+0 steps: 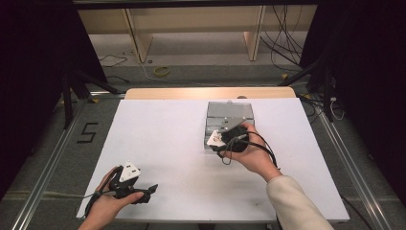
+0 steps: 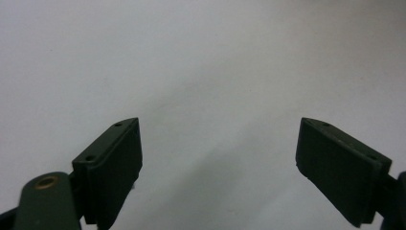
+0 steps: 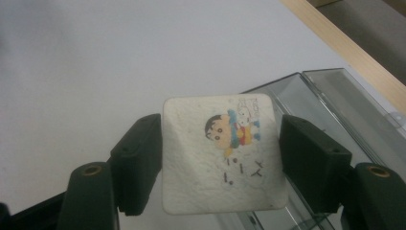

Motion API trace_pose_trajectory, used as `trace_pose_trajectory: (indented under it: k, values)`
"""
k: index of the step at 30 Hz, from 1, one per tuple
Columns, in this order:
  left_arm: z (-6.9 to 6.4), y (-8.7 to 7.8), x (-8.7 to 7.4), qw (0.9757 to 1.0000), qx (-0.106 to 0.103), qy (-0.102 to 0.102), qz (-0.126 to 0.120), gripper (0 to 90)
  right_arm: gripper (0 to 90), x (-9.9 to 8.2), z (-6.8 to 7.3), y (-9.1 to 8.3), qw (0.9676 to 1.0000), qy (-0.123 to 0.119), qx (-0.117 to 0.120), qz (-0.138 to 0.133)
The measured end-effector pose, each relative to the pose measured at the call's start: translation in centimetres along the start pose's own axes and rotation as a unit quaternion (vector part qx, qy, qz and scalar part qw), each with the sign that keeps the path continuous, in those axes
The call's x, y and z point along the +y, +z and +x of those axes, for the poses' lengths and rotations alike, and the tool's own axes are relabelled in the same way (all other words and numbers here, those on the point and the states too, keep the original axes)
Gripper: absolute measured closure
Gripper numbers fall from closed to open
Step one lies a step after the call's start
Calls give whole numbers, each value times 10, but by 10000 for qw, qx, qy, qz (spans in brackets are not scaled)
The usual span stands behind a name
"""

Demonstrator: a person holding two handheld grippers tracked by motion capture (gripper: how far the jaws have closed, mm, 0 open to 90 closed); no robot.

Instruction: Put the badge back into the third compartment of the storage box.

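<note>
A white board (image 1: 191, 158) covers the table, with dark floor, cables and shelf legs beyond. In the high view the left gripper (image 1: 143, 191) rests low near the board's front left corner, held level in the person's left hand (image 1: 107, 203), apparently waiting. The right gripper (image 1: 218, 140) is held at the near edge of a clear plastic box (image 1: 230, 112), the right hand (image 1: 256, 155) reaching forward, likely to bring its load to the box. In the left gripper view the jaws stand wide apart over bare board, nothing between them. In the right gripper view the jaws clamp a white square packet (image 3: 222, 153) printed with a cartoon figure, carried just beside the box's open compartments (image 3: 335, 110).
</note>
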State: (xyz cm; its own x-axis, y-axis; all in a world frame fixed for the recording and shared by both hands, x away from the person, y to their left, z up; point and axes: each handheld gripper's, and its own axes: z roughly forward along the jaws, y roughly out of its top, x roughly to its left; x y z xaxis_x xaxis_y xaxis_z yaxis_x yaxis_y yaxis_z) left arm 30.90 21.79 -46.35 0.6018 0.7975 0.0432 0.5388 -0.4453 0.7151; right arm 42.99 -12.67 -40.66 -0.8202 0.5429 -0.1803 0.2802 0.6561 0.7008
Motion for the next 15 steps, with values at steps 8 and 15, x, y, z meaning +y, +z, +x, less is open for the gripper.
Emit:
trace_pose_trajectory:
  k: [8,15]
  values:
    - [0,0,0,10000,-3,-1,-4,155,338,-7,-11,-7,9998,93,-186,24]
    - [0,0,0,10000,-2,5,-6,154,338,-10,-18,-10,9993,147,-343,53]
